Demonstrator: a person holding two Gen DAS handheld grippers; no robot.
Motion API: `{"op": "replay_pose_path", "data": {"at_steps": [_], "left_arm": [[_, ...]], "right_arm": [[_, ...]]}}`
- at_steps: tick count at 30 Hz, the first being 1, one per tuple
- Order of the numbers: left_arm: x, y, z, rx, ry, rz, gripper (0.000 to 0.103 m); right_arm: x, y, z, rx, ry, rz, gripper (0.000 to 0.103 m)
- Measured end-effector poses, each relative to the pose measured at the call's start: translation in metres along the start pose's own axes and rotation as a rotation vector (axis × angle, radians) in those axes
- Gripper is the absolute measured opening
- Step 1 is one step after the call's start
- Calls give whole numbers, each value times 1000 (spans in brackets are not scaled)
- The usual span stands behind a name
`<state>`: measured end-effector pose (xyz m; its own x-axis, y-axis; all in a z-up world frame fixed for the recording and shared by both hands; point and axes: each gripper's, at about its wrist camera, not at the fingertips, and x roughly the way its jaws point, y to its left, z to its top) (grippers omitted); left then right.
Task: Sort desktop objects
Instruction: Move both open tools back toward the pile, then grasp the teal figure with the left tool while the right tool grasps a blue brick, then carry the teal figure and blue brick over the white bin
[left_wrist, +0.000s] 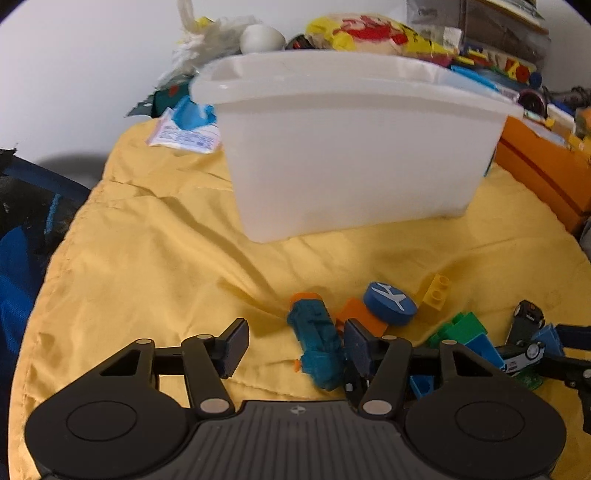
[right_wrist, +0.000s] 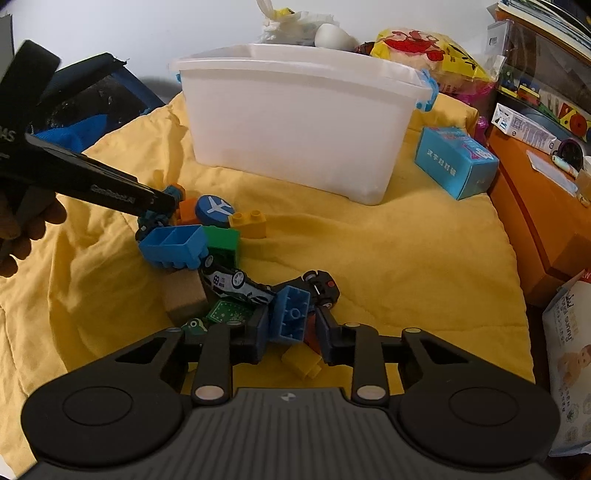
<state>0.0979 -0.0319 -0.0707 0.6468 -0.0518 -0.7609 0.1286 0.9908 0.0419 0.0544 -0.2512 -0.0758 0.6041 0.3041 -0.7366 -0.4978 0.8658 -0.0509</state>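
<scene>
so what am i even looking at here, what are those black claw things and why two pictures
Each black claw is a hand-held two-finger gripper; a person carries one in each hand, and each has a wide-angle camera looking along its fingers. That gives two pictures of the same yellow cloth.

One picture looks out from the left gripper. Its fingers stand apart, with a teal toy lying between them, not squeezed yet.

The other looks out from the right gripper, which has closed on a blue building block.

The same toy pile appears in both: bricks, toy cars, a blue disc with a plane. Behind it stands a white plastic bin, probably where the toys get sorted.
</scene>
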Motion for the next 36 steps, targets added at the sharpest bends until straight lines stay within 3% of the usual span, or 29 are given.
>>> {"op": "replay_pose_path", "data": {"at_steps": [4,6,8,11,22,36], "left_arm": [[10,-3,-3,15,31,-20,60],[12,-3,-4,15,30,-38,53],[11,-5,-3,34,22,-53,35],[6,-7,-3,55,8,-57,27],[-23,18,6,-21,-57,-79,27],[-73,37,65,-68,-131,-120,27]], "right_arm": [[4,-2,2,11,4,-10,31],[6,-4,4,12,5,-10,31],[8,-4,5,-4,5,-9,27],[7,-3,6,-35,-4,14,18],[-13,-21,16,45,-70,33,18],[-36,-45,85,175,-212,93,18]]}}
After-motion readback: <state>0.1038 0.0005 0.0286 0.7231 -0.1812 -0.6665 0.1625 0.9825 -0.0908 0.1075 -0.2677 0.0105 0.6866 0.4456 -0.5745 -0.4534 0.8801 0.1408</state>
